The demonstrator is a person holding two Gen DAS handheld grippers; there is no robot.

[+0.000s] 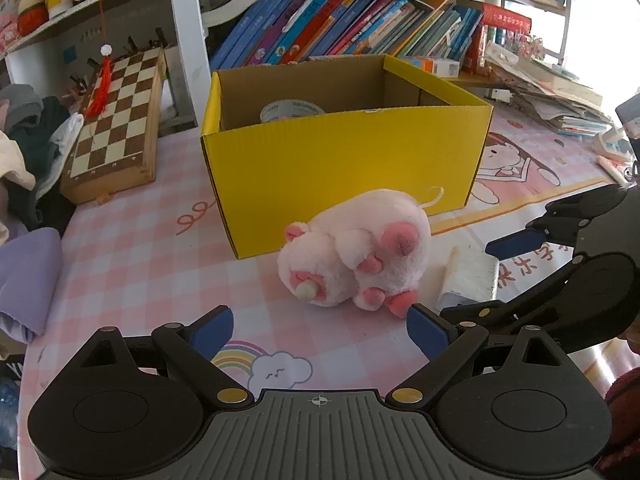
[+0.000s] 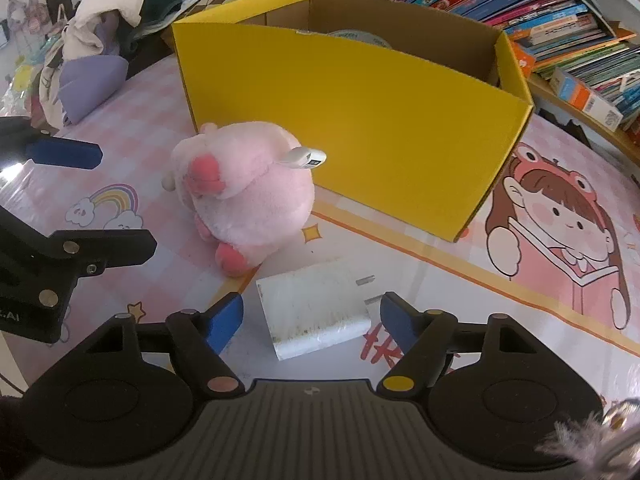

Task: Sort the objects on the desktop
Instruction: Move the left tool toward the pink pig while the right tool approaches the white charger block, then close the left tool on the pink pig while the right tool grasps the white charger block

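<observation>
A pink plush pig [image 1: 356,248] lies on its side on the desk [image 1: 140,248], just in front of the yellow cardboard box [image 1: 340,160], whose top is open with a roll of tape [image 1: 292,111] inside. Just beside the pig, on its right in the left wrist view, a white plug adapter [image 2: 316,310] lies flat, its two metal prongs pointing away from the pig.

The left gripper [image 1: 320,330] hovers before the pig with its blue fingers [image 1: 212,330] spread wide and nothing between them; the right finger tip sits close to the pig's foot. The right gripper [image 2: 312,320] has its fingers [image 2: 226,322] apart on either side of the adapter, not pressing on it.

To the left a wooden chessboard [image 1: 116,120] leans beside a heap of clothes [image 1: 28,140], and a purple cloth [image 1: 28,280] lies at the desk's left edge. Books [image 1: 340,24] fill the shelf behind the box, with stacked papers [image 1: 552,92] to the right. Bare mat lies open between the grippers and the pig.
</observation>
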